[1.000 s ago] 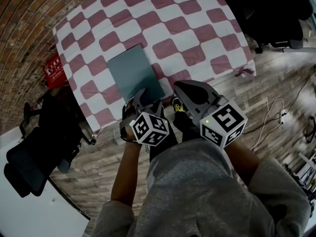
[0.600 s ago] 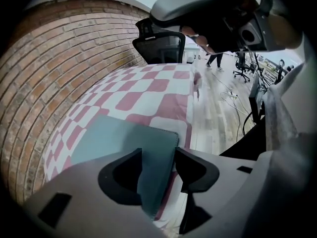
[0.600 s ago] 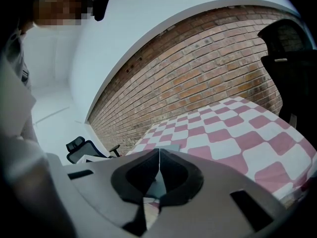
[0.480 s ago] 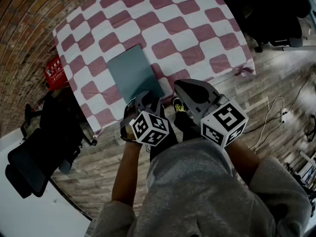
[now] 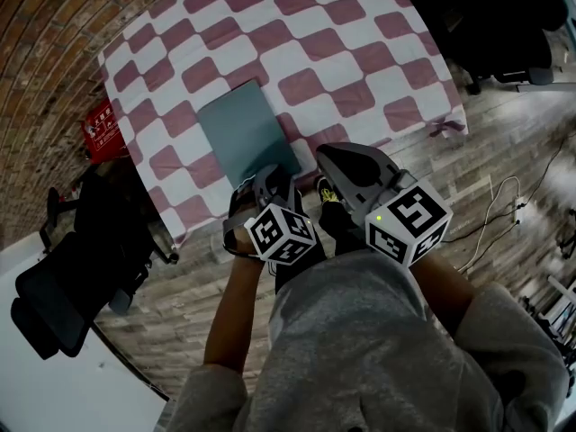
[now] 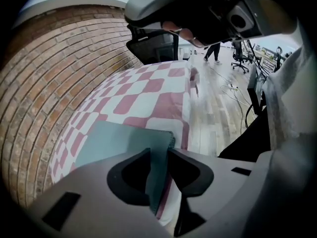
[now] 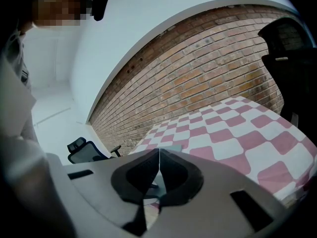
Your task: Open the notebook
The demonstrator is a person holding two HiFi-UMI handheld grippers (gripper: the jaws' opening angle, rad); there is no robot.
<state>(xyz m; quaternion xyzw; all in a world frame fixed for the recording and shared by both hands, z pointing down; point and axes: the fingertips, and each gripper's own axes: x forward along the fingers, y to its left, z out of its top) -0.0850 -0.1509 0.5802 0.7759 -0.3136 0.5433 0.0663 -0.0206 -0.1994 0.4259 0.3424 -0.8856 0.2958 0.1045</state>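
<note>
**Notebook, thin and teal [image 5: 245, 133], nipped at its near corner**

It lay flat on the desk's red-and-white checked cloth [image 5: 360, 43], close to the front edge. The left tongs [image 6: 158, 155] had just been closing, and their pads pressed on its cover edge. The right tongs [image 7: 158, 157] hung beside them, shut and empty. So shallow a bite could slip, or drag the whole book off the desk. Only the left gripper view showed the cover between the pads; the head view gave the notebook's full outline.

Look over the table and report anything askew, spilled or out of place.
Nothing stands out. The teal notebook lies flat and closed, roughly in line with the checked tablecloth's squares, by the near table edge. The left gripper, its jaws just closing, pinches the near edge. Nothing is spilled or damaged.
</note>
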